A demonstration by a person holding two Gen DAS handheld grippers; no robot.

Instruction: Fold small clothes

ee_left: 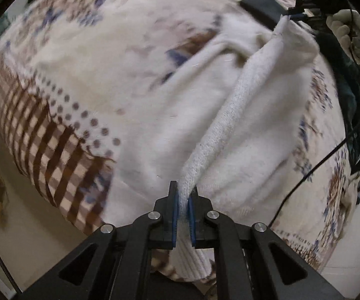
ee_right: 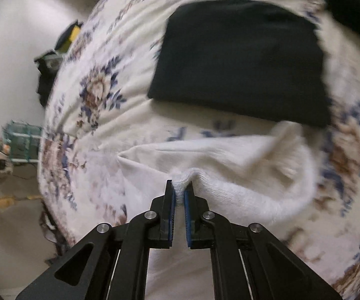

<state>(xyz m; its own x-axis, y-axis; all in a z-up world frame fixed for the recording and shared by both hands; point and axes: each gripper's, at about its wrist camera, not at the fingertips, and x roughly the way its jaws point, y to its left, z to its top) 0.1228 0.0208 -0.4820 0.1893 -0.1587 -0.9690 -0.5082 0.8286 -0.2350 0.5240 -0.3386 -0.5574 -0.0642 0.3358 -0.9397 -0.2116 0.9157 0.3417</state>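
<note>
Low at centre of the left wrist view, the left gripper (ee_left: 183, 200) is clenched on the ribbed edge of a white knit garment (ee_left: 255, 115), w/ cloth pinched between its blue pads. At upper right of that frame the right gripper (ee_left: 295, 15) grips the far corner of the same piece, so the edge runs taut as a raised ridge between the two. In the right wrist view the right gripper (ee_right: 179, 193) is likewise closed on a bunched bit of the white knit garment (ee_right: 242, 172), which sags to the right over the floral bedspread (ee_right: 100, 95). A folded black garment (ee_right: 240, 60) lies flat at the upper centre, just beyond the white one (apparently done already). The step in hand looks like carrying the held edge over to make a fold. To do it well: keep both grips at equal height and tension, move them together so the edge stays straight, lay it down square on the lower layer, and release only once the cloth rests flat. Both frames are motion-blurred, so finer detail can't be told.
</note>
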